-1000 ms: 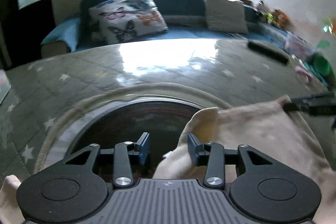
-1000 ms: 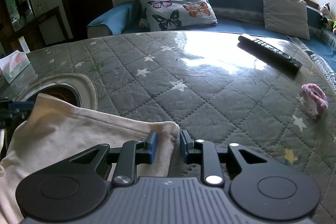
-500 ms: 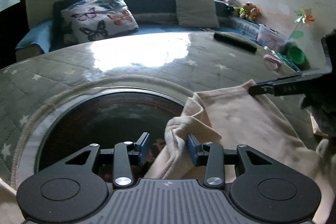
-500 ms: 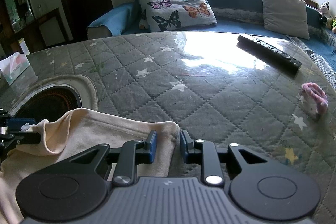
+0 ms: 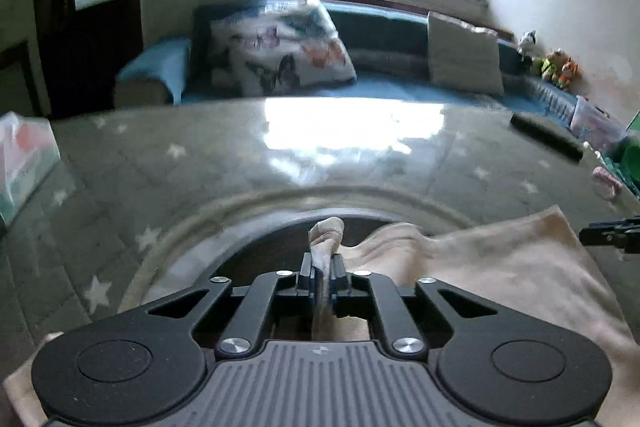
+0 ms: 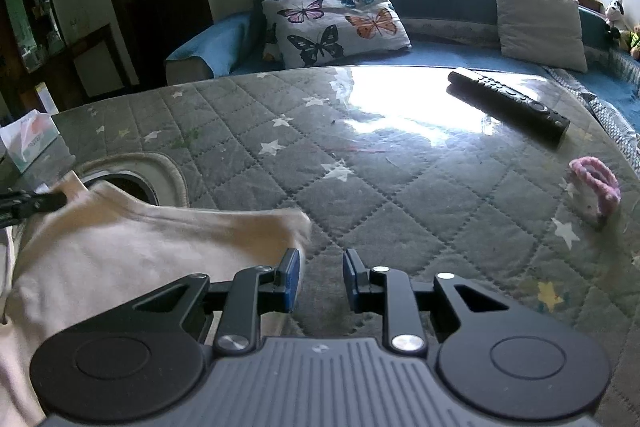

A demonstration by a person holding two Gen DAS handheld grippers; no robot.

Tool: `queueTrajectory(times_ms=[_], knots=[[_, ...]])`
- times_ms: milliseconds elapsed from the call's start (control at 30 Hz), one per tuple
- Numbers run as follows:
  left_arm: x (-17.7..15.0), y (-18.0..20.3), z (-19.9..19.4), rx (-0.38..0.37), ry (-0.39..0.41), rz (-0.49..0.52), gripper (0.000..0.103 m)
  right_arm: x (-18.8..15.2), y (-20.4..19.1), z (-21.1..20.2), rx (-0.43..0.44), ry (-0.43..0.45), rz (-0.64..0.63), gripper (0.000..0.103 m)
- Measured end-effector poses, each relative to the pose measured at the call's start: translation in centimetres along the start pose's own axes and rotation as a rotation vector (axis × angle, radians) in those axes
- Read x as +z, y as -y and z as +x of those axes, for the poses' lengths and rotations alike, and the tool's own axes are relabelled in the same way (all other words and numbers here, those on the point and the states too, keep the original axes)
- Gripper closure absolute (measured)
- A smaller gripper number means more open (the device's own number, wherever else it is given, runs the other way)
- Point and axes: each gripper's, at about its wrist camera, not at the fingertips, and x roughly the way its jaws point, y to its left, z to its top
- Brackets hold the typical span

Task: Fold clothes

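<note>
Pinching a bunched corner of the cream garment (image 5: 500, 267), the left gripper (image 5: 321, 273) has its jaws closed tight on the cloth at lower centre of the left view. The right gripper (image 6: 320, 281) has its jaws spread wide with nothing between them; the garment's other corner (image 6: 294, 223) lies just left of its left finger. The garment sprawls across the lower part of both views on the quilted star-patterned table cover (image 6: 360, 163), partly over a round opening (image 5: 276, 247). With only one corner held, a pull could drag the cloth askew or drop loose fabric into that opening. A remote (image 6: 508, 107) at upper right, a pink hair tie (image 6: 596, 187) at right and a tissue box (image 6: 30, 141) at left sit well apart from the cloth.
</note>
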Motion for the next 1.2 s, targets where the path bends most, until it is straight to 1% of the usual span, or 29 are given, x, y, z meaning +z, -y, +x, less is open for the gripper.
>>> queueTrajectory(times_ms=[33,67,100,167,267,333,400,433,467,500,600,633,733,800,900,933,1000,1067,1133,1167,1200], knots=[[0.0,-0.4,0.3,0.004,-0.012,-0.011,0.093,0.0,0.0,0.0,0.006,-0.002,0.0,0.08],[0.1,-0.7,0.4,0.005,-0.019,-0.018,0.088,0.0,-0.1,0.0,0.011,-0.004,-0.001,0.08],[0.1,-0.8,0.5,0.003,-0.02,-0.021,0.075,0.0,-0.2,0.1,0.014,-0.005,-0.003,0.08],[0.3,-1.0,0.5,-0.001,-0.023,-0.027,0.06,0.1,-0.3,0.2,0.022,-0.007,-0.004,0.08],[0.4,-1.3,0.7,-0.004,-0.03,-0.031,0.061,0.4,-0.7,0.8,0.036,-0.01,-0.008,0.08],[0.4,-1.3,1.2,0.009,-0.041,-0.016,0.062,0.5,-1.2,1.5,0.039,-0.019,-0.024,0.08],[0.4,-1.5,1.5,0.027,-0.045,-0.008,0.08,0.6,-1.9,2.0,0.039,-0.02,-0.046,0.081],[0.3,-1.6,1.7,0.036,-0.047,-0.004,0.083,0.8,-2.2,2.2,0.039,-0.016,-0.058,0.083],[0.3,-1.7,1.9,0.045,-0.048,-0.001,0.089,0.9,-2.4,2.4,0.037,-0.015,-0.067,0.095],[0.3,-1.7,2.1,0.056,-0.044,0.01,0.094,1.1,-2.7,2.5,0.032,-0.015,-0.074,0.097],[0.6,-1.4,2.6,0.109,-0.024,0.057,0.096,1.5,-3.2,3.0,-0.001,0.002,-0.101,0.099],[0.7,-1.4,2.8,0.124,-0.018,0.066,0.096,1.6,-3.2,3.2,-0.011,0.009,-0.101,0.099],[0.9,-1.6,3.3,0.137,-0.013,0.061,0.095,1.9,-3.1,3.8,-0.018,0.008,-0.094,0.097],[1.1,-1.7,3.3,0.144,-0.021,0.048,0.09,2.0,-3.0,3.9,-0.03,0.008,-0.092,0.093],[1.2,-1.6,2.5,0.151,-0.018,0.057,0.088,2.2,-3.0,3.0,-0.033,0.001,-0.097,0.092],[1.2,-1.4,2.0,0.153,-0.016,0.065,0.086,2.1,-3.1,2.4,-0.032,0.004,-0.103,0.092],[0.9,-1.0,0.8,0.145,-0.016,0.071,0.073,1.9,-3.5,1.0,-0.017,0.003,-0.121,0.092],[0.4,-0.2,-0.4,0.124,-0.012,0.092,0.073,1.6,-3.9,-0.4,0.003,0.001,-0.139,0.092],[-0.2,0.8,-1.6,0.101,-0.012,0.121,0.067,1.0,-4.5,-1.9,0.02,-0.002,-0.165,0.091],[-0.7,1.4,-2.2,0.088,-0.015,0.134,0.063,0.6,-4.9,-2.7,0.028,-0.003,-0.18,0.089],[-1.1,2.0,-2.7,0.076,-0.018,0.147,0.063,0.1,-5.3,-3.5,0.035,-0.004,-0.195,0.088]])
